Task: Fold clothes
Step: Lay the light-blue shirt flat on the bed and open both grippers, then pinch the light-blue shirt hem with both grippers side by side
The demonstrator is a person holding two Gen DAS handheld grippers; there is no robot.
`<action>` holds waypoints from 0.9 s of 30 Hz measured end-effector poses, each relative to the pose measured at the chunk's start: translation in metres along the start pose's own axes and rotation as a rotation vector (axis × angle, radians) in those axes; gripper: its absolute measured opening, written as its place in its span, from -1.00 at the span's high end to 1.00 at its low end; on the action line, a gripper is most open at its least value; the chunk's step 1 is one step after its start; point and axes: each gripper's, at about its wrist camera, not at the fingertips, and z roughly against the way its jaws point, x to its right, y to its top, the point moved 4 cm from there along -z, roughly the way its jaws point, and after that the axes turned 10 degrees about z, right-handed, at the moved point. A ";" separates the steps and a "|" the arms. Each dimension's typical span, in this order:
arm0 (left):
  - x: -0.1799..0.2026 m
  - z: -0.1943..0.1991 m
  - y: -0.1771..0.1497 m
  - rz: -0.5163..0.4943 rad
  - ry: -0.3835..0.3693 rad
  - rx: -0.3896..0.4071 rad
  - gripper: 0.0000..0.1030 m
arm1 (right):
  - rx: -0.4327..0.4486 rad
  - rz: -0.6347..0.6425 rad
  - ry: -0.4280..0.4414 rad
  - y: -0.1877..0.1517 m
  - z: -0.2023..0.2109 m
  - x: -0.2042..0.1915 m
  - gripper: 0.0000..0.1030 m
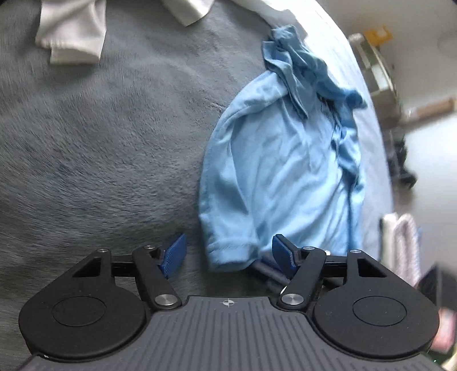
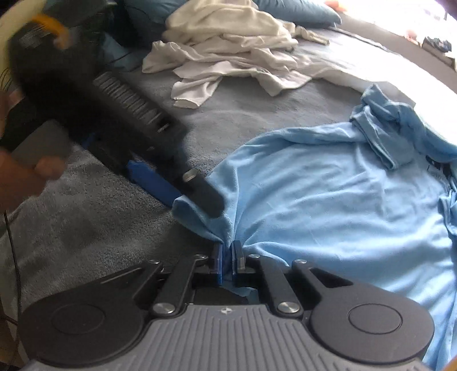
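Observation:
A light blue shirt (image 1: 285, 159) lies crumpled on a grey plush blanket (image 1: 100, 142), its collar end bunched at the far side. In the left wrist view my left gripper (image 1: 228, 254) is open, and the near sleeve hem (image 1: 228, 251) lies between its blue pads (image 1: 174, 254) without being pressed. From the right wrist view my right gripper (image 2: 227, 254) is shut on a pinched fold of the shirt's (image 2: 328, 199) near edge. Just beyond it, my left gripper (image 2: 188, 197) straddles the sleeve corner, held by a hand (image 2: 22, 174).
A heap of white clothes (image 2: 228, 48) lies at the far side of the blanket (image 2: 85, 228), with white pieces (image 1: 71, 37) also at the top of the left wrist view. A blue pillow (image 2: 297, 11) sits behind. The bed's edge and a shelf (image 1: 374, 71) are to the right.

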 end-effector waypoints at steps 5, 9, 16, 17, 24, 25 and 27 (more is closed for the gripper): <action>-0.003 -0.004 0.005 0.043 -0.005 -0.011 -0.16 | 0.044 0.041 -0.038 -0.006 0.008 -0.006 0.87; -0.003 -0.004 0.002 0.035 0.031 0.016 0.08 | 0.046 -0.014 -0.044 -0.013 0.013 0.000 0.87; 0.011 -0.006 -0.011 -0.060 0.109 0.109 0.54 | 0.067 -0.077 -0.027 -0.019 0.015 0.008 0.86; 0.013 -0.007 -0.011 -0.067 0.123 0.121 0.62 | 0.068 -0.078 -0.026 -0.019 0.015 0.009 0.86; 0.036 0.016 -0.012 -0.154 0.189 0.248 0.96 | 0.062 -0.047 -0.033 -0.015 0.031 0.011 0.70; 0.038 0.021 -0.010 -0.154 0.194 0.265 0.96 | 0.065 -0.036 -0.035 -0.013 0.033 0.010 0.55; 0.040 0.029 -0.007 -0.146 0.198 0.284 0.97 | 0.083 -0.002 -0.034 -0.006 0.036 0.008 0.23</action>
